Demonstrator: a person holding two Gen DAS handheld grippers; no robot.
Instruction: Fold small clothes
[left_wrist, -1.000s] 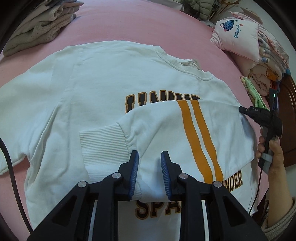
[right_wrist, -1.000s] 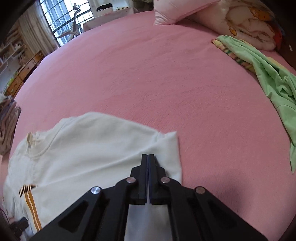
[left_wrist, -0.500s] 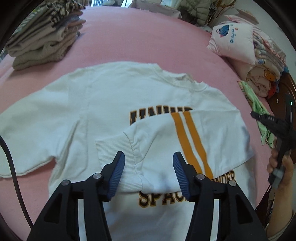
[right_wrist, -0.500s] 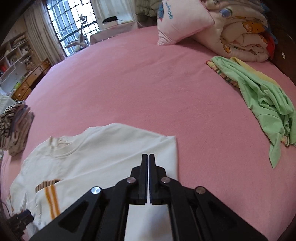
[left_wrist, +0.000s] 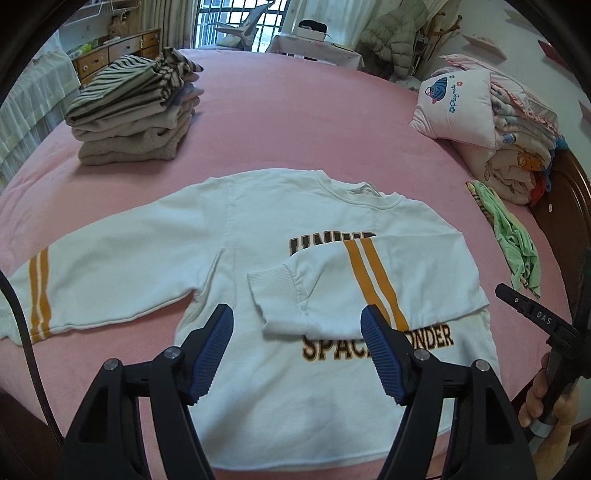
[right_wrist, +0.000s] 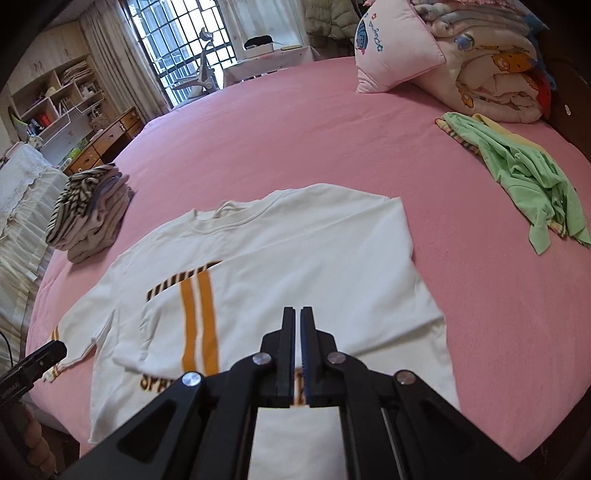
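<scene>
On the pink bed (left_wrist: 295, 110) a white sweatshirt (left_wrist: 258, 229) lies flat, face up, collar to the far side and hem at the near edge. Its right sleeve (left_wrist: 354, 284) is already folded across the chest, cuff ending near the middle over the printed letters. Its left sleeve (left_wrist: 92, 280) is not yet folded: it stretches out to the left, long axis running left to right, with its orange-striped cuff at the far left of the left wrist view.

Above the near hem, the left hand-held gripper (left_wrist: 295, 347) hangs with its blue pads wide apart and nothing between them. Beside the sweatshirt's right edge, the right hand-held gripper (right_wrist: 298, 354) has its fingers pressed together with nothing visibly between them.

My reading is that the outstretched sleeve is next. It lies to the left of the left hand-held gripper and well apart from the right one, so the left hand is the nearer. A grasp near the cuff, carried rightward along the sleeve's length, would lay it over the chest.

A stack of folded clothes (left_wrist: 136, 114) sits at the far left; a green garment (right_wrist: 528, 177) lies crumpled at the right.
</scene>
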